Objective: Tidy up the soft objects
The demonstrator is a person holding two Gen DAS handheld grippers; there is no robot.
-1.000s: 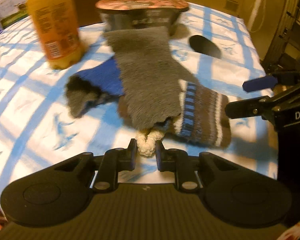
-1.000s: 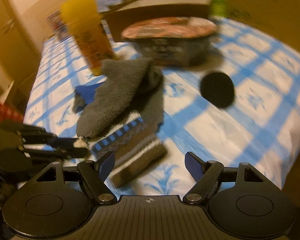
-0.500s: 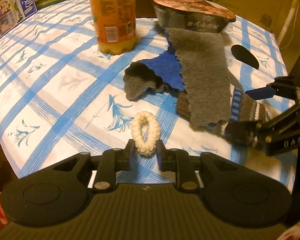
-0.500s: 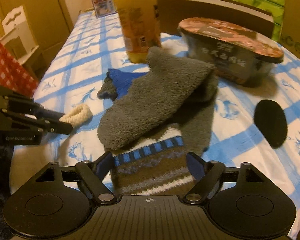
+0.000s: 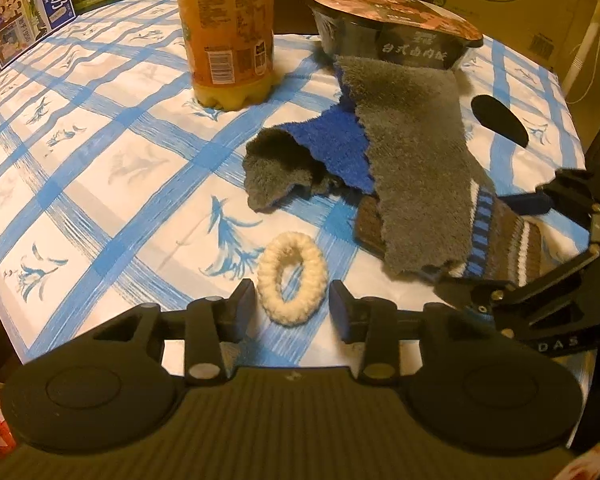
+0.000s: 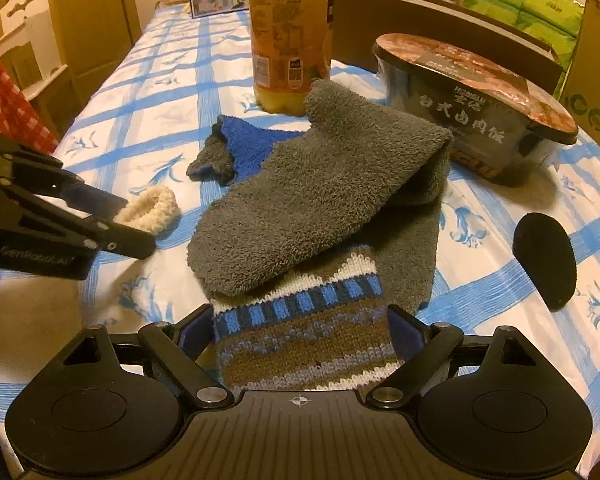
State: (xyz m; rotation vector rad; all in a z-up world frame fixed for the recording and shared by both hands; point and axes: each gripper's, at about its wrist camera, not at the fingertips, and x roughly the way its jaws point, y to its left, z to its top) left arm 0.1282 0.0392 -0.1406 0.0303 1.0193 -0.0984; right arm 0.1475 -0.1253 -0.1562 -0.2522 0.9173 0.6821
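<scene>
Sitting sealed behind the socks: a lidded bowl.

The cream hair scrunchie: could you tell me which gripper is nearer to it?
Left. The left gripper straddles the scrunchie, jaws just opened; the right gripper brackets the striped sock.

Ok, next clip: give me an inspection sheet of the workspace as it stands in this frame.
Surface: table under a blue-and-white checked cloth.
Job's things: cream hair tie lying flat; grey fluffy sock draped over a striped knit sock; blue-and-grey sock beside them.
Clutter: orange drink bottle, instant meal bowl, flat black oval.
Grippers: left tongs open, just been opening, hair tie loose between the pads; right tongs open, straddling the striped sock's cuff.
Cables: a thin pale cord beyond the table's far corner.
Surroundings: milk carton box, green packs, cardboard boxes, white chair.
</scene>
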